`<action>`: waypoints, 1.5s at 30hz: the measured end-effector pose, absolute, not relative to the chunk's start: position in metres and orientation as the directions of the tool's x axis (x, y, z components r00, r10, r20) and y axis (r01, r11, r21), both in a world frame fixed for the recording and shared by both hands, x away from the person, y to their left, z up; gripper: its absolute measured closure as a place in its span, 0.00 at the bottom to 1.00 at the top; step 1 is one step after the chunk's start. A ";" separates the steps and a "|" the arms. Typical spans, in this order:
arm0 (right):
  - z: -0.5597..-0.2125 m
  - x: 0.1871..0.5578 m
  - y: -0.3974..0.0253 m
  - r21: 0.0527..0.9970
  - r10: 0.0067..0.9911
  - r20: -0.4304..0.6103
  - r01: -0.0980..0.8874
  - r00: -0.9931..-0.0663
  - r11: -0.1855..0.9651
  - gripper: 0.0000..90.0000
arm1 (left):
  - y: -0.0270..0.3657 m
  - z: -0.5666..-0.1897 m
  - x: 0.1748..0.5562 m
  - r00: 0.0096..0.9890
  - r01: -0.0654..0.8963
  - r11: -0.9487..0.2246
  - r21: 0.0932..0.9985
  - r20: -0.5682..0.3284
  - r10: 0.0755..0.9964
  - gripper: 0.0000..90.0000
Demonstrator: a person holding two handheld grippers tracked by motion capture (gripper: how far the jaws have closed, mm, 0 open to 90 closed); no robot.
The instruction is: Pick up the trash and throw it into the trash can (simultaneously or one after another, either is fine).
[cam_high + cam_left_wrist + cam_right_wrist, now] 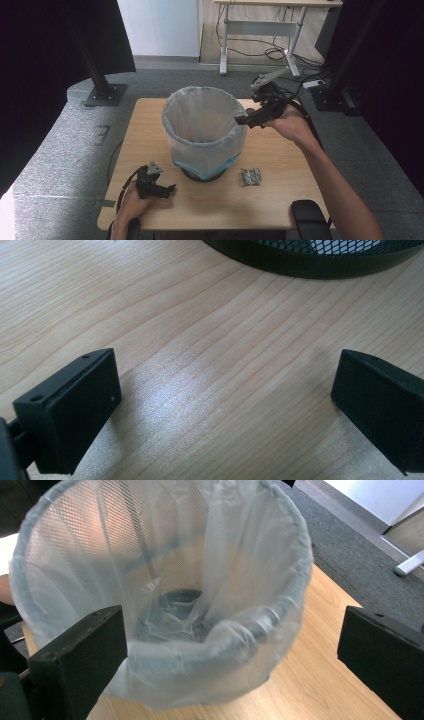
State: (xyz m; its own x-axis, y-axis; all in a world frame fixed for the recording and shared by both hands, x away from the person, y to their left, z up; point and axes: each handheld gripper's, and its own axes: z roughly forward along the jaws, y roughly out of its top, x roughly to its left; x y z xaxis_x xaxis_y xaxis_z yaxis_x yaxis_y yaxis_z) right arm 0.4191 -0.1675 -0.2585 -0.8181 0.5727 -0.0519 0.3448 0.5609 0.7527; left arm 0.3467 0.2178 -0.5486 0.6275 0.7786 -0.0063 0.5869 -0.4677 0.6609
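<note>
Right gripper poised at the lined bin's rim

Left gripper (pixel 159 189) rests wide open at 7 o'clock of the bin (pixel 204 131); right gripper (pixel 248 119), jaws wide and empty, hovers at its 3 o'clock rim, apparently about to close on the liner (pixel 215 645).

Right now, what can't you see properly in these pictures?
- The small grey thing on the table, high view: too small to tell what it is.
- The bin's mesh wall, high view: covered by the plastic bag.
- The bin's bottom, right gripper view: blurred by crumpled bag.
- The bin in the left gripper view: cut off by the top edge.
</note>
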 end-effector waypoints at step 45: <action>-0.344 0.398 -0.255 0.780 0.646 -0.062 0.367 -0.761 0.507 0.00 | 0.218 -0.548 0.347 0.627 0.588 -0.469 0.660 -0.006 0.779 0.00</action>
